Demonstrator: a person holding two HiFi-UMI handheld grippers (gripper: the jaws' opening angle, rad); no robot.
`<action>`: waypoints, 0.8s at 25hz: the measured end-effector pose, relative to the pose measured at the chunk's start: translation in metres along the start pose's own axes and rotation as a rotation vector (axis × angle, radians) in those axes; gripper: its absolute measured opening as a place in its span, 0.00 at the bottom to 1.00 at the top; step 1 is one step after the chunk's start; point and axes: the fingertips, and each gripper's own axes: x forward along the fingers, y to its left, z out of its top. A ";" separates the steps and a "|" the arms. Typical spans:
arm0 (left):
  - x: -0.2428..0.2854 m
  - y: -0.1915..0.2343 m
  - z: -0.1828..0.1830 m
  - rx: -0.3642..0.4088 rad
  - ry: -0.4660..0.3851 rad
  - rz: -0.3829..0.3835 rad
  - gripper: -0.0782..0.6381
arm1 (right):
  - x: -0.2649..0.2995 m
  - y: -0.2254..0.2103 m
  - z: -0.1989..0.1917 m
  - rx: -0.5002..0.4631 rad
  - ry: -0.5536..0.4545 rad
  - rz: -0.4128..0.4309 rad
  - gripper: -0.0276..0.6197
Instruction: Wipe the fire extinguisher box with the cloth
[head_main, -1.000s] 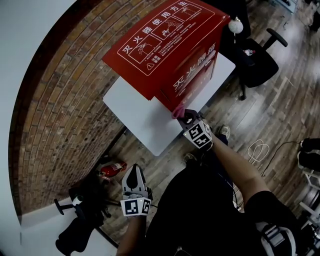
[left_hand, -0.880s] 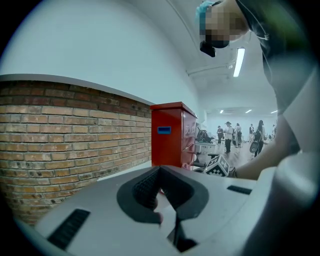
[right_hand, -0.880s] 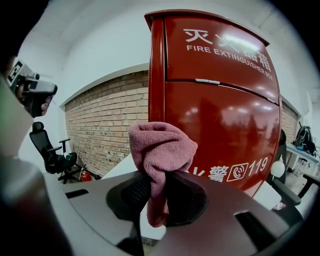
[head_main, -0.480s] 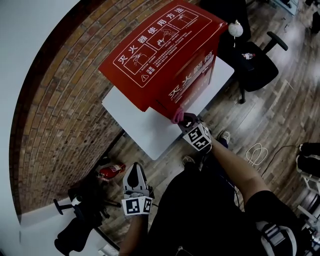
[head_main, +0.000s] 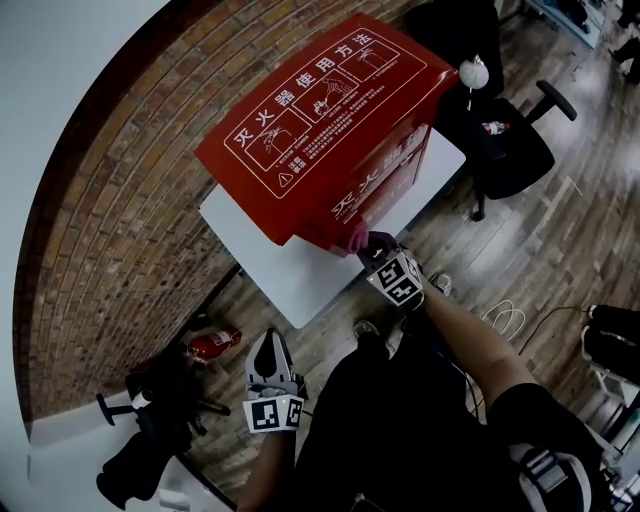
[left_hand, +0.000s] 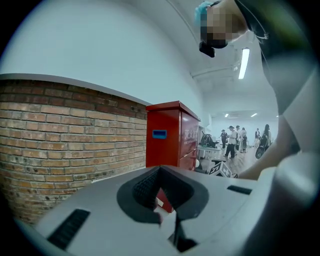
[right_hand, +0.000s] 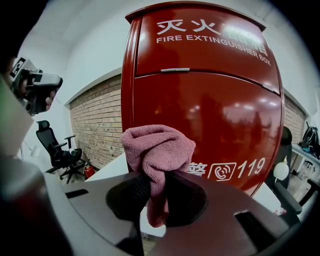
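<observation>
Brick wall (head_main: 130, 200) backs the white worktop (head_main: 265, 265) bearing the tall red metal fire extinguisher box (head_main: 330, 130), with the right claw (head_main: 368, 242) at its lower front. Left gripper view: left claw (left_hand: 161, 202) closed, empty. Right gripper view: it clamps the soft pink microfibre cloth (right_hand: 157, 147) — limp, likely best gripped mid-bunch.

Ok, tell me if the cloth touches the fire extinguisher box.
Cannot tell. The right gripper view shows the pink cloth in front of the fire extinguisher box, hiding any gap; the head view is too small.
</observation>
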 end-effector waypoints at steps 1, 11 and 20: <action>0.002 -0.002 0.000 0.001 -0.001 -0.004 0.17 | -0.001 -0.002 0.000 0.001 -0.003 -0.002 0.14; 0.020 -0.024 0.002 0.020 0.006 -0.059 0.17 | -0.005 -0.039 -0.008 0.070 -0.041 -0.052 0.14; 0.029 -0.049 0.011 0.042 -0.009 -0.103 0.17 | -0.013 -0.065 -0.011 0.121 -0.050 -0.077 0.14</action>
